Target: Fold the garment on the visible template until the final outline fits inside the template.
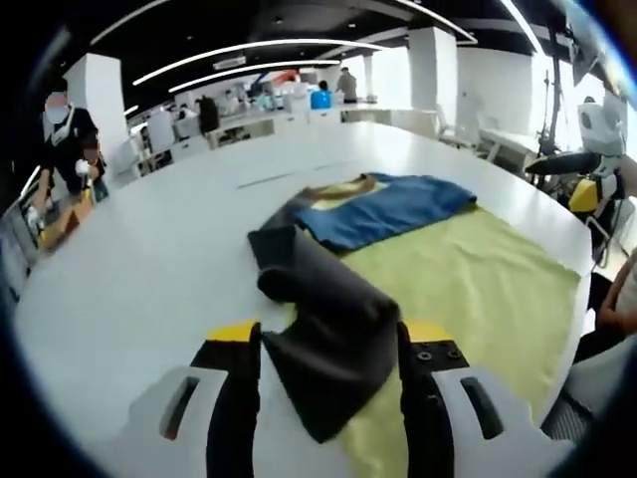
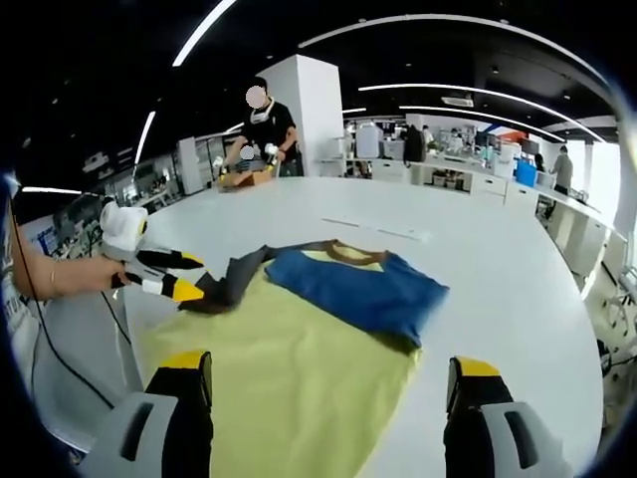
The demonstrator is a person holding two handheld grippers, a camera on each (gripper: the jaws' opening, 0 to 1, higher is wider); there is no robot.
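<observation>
While your left gripper [image 1: 330, 349] clamps the garment's dark sleeve [image 1: 328, 329] over the yellow template [image 2: 289, 388], your right gripper [image 2: 330, 393] hovers wide, holding nothing.

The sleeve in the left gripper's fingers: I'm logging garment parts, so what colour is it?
Dark grey sleeve, unlike the blue body; clearest in the left gripper view.

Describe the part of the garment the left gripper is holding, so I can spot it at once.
On the white table lies a yellow-green template with a garment on it. From its blue body a dark grey sleeve runs out between the left gripper jaws: the only grey, stretched-out part.
</observation>
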